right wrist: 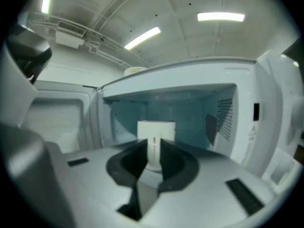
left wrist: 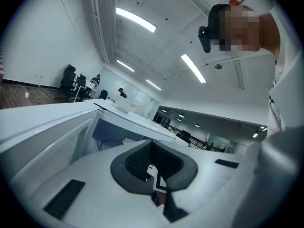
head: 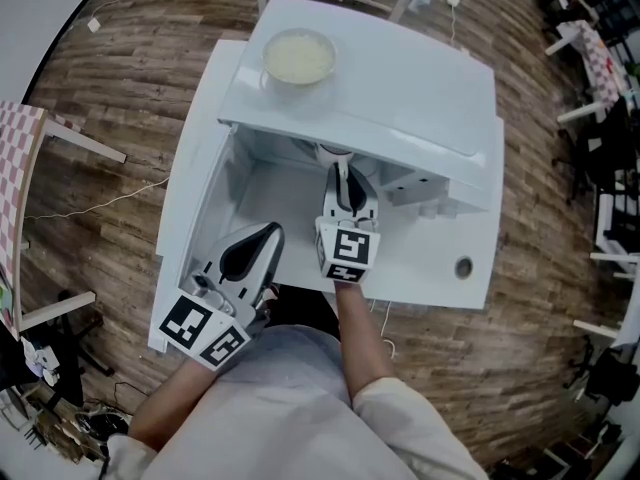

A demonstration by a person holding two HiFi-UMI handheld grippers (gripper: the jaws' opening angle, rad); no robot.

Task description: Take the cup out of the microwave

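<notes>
The white microwave stands with its door swung wide to its left and a bowl of pale food on its top. The right gripper reaches into the microwave's cavity, jaws closed narrowly on the white cup, which is upright at the front of the cavity. Whether the cup rests on the cavity floor cannot be told. The left gripper hovers just in front of the microwave, beside the open door, jaws together and empty.
</notes>
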